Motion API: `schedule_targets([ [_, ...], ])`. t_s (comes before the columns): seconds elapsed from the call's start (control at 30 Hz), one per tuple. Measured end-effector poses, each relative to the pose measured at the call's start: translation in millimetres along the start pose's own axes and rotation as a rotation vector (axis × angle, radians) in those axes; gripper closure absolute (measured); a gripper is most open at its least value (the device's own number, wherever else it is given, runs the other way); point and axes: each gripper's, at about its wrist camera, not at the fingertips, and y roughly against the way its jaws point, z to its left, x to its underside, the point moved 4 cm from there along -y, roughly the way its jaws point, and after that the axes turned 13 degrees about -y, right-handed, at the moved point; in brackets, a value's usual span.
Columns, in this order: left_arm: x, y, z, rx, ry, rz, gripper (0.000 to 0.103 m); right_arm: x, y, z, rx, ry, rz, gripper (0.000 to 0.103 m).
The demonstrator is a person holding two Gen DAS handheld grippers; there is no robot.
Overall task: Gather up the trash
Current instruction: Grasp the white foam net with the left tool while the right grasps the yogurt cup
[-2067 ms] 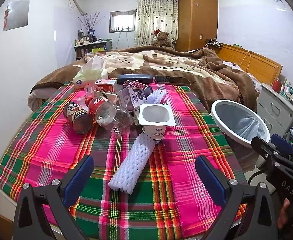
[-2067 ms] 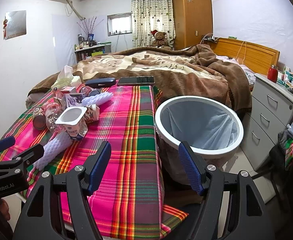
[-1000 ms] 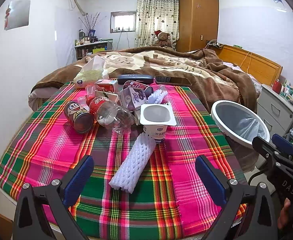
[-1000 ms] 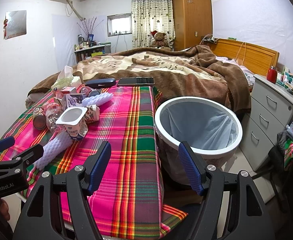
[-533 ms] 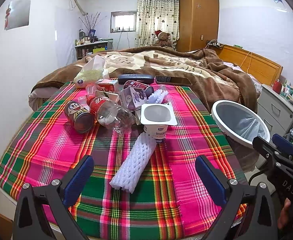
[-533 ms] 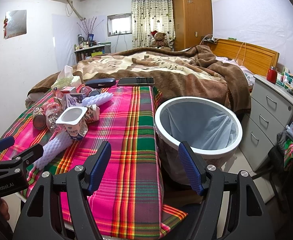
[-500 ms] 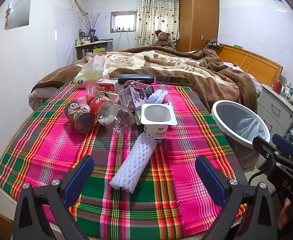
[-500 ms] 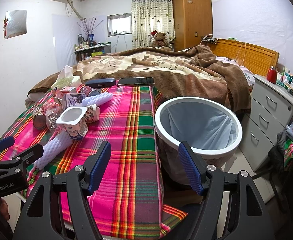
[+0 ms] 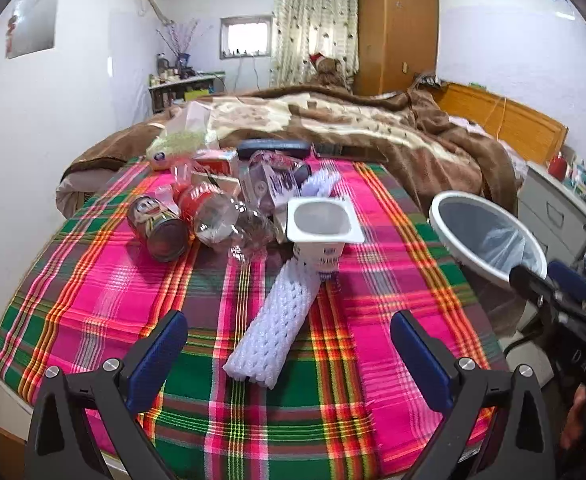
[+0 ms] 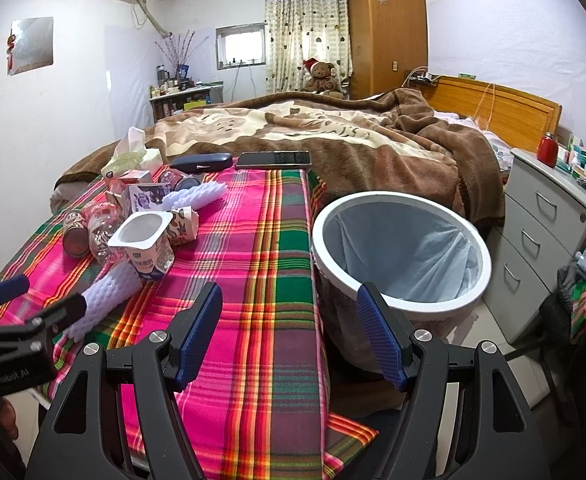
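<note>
Left gripper (image 9: pixel 289 334) is hovering low over the near edge of the plaid tablecloth (image 9: pixel 93 280), jaws spread wide, nothing between them. Right gripper (image 10: pixel 289 320) is hanging at the cloth's right edge, jaws also wide apart and empty, its right finger overlapping the trash bin (image 10: pixel 401 300) rim in view.

Trash is sitting in a loose pile toward 12 o'clock from the left gripper. White foam net sleeve (image 9: pixel 277 328) is lying closest, running from just ahead of the jaws up toward 12, its far end touching the white yogurt cup (image 9: pixel 323 232), which is standing upright, mouth open. At 11 o'clock a crushed clear plastic bottle (image 9: pixel 229 220) with red label is lying on its side, touching a drink can (image 9: pixel 157 226) that is lying further left. Behind them: small cartons (image 9: pixel 269 184), a second foam sleeve (image 9: pixel 319 182), a red box (image 9: pixel 217 160), all bunched together.

At the cloth's far edge a dark glasses case (image 10: pixel 201 162) and a phone (image 10: pixel 273 159) are lying side by side; a tissue pack (image 10: pixel 131 158) is sitting left of the case. Brown blanket (image 10: pixel 333 136) is covering the bed beyond.

Bin is standing off the table at 2 o'clock from the left gripper, lined with a pale bag, just beside the cloth edge. In the right wrist view it is at 1 o'clock, close. A white drawer unit (image 10: pixel 549 232) is standing at 3 o'clock.
</note>
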Motion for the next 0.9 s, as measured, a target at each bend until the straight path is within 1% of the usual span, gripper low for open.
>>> schedule_targets([
  [0.03,3,-6,1,0.006,-0.009,0.019,0.000,1,-4,1,-0.005,-0.003,0.004,0.032],
  [0.1,9,-15,4,0.000,-0.014,0.045,0.000,-1,-13,2,-0.043,-0.014,0.021,0.032],
  [0.17,14,-22,8,0.008,-0.011,0.056,0.000,-1,-23,3,-0.072,-0.024,0.052,0.032],
  [0.2,17,-27,11,0.012,-0.005,0.070,0.002,-1,-27,4,-0.085,-0.026,0.062,0.032],
  [0.27,21,-37,16,0.019,0.005,0.092,0.007,-2,-37,10,-0.106,-0.028,0.079,0.032],
  [0.33,23,-45,22,0.015,0.007,0.108,0.010,-3,-44,17,-0.147,-0.029,0.101,0.032],
  [0.4,25,-54,28,0.019,0.011,0.120,0.021,-3,-48,27,-0.184,-0.022,0.116,0.032],
  [0.5,25,-64,33,0.037,0.011,0.133,0.024,-3,-53,38,-0.224,-0.017,0.136,0.032],
  [0.57,26,-71,35,0.055,0.004,0.145,0.026,-3,-57,45,-0.232,-0.011,0.147,0.032],
  [0.67,23,-76,35,0.070,-0.007,0.146,0.026,-2,-61,55,-0.251,0.004,0.154,0.032],
  [0.77,19,-81,36,0.100,-0.005,0.139,0.026,-1,-66,60,-0.263,-0.009,0.184,0.032],
  [0.8,17,-83,37,0.108,-0.002,0.137,0.028,-1,-66,63,-0.271,-0.014,0.190,0.032],
  [0.83,16,-84,38,0.112,-0.002,0.134,0.032,-2,-67,65,-0.273,-0.016,0.194,0.032],
  [0.87,15,-85,40,0.109,0.000,0.132,0.042,-3,-69,68,-0.275,-0.013,0.195,0.032],
  [0.9,15,-85,43,0.111,0.007,0.132,0.047,-3,-70,71,-0.276,-0.008,0.195,0.032],
])
